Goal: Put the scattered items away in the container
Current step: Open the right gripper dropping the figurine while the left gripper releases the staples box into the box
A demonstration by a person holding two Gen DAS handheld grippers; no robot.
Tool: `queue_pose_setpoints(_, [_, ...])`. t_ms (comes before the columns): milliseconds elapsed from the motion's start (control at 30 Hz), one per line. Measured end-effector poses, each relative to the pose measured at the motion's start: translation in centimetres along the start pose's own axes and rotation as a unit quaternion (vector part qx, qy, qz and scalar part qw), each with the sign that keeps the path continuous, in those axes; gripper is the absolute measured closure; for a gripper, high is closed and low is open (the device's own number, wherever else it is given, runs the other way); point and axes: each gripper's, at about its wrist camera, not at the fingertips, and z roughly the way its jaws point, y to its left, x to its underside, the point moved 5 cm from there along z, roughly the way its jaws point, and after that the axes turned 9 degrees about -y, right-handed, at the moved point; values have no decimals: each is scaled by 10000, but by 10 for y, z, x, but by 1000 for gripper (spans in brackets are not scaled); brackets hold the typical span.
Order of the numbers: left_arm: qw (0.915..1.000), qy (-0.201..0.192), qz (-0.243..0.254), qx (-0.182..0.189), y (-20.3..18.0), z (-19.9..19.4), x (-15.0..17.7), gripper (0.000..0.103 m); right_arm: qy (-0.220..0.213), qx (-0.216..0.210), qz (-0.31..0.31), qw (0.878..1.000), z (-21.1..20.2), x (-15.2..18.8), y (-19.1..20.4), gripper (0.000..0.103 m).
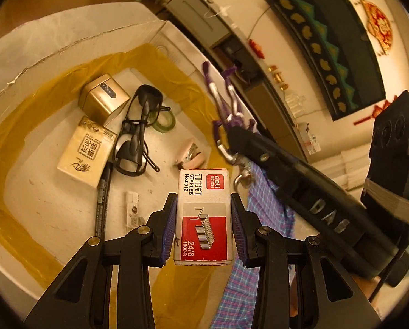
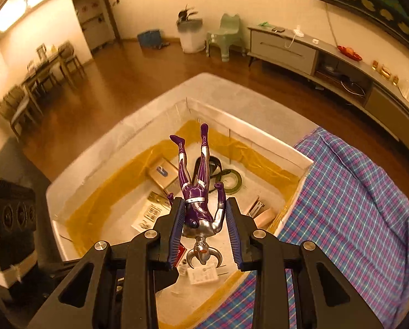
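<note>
My left gripper (image 1: 203,230) pinches the staples box (image 1: 203,213) by its long sides, over the near edge of the white box (image 1: 75,41), so it can drop inside; my right gripper (image 2: 204,235) clamps the purple figure (image 2: 196,192) at the torso, head toward me, legs over the box middle, for the same reason. Inside already lie a gold tin (image 1: 103,100), tissue pack (image 1: 86,150), glasses (image 1: 138,134), tape roll (image 1: 164,120) and pink stapler (image 1: 190,155); a checked cloth (image 2: 355,205) touches the box's right edge; beyond, wooden floor (image 2: 138,74) and a grey sideboard (image 2: 286,49).
</note>
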Motion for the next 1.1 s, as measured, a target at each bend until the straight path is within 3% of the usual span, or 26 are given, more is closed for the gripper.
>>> queue_pose_setpoints(200, [9990,75,-178,-398,9,6,-7,64,363,189,-336,9986,24,-4,1,71])
queue_pose_setpoints(333, [9970,44,-315,-704,19,7,-10,64,775,88,-191,9968,47,0,-6,71])
queue_pose_setpoints(600, [9962,192,-404,-748,32,14,-8,63,1311,202,-49,9911,76,8,-15,71])
queue_pose_setpoints(700, [9962,355,-429,-671,35,17,-5,48,1367,321,-93,9901,79,11,-16,69])
queue_pose_setpoints(767, [9957,446,-449,-682,39,18,-2,48,1352,407,-73,9900,78,12,-18,54])
queue_pose_setpoints(800, [9958,446,-447,-664,40,17,-1,47,1323,431,-69,9903,76,13,-19,52])
queue_pose_setpoints(1100, [9970,-359,-26,-692,36,-18,-12,46,1169,238,45,9928,52,22,-10,52])
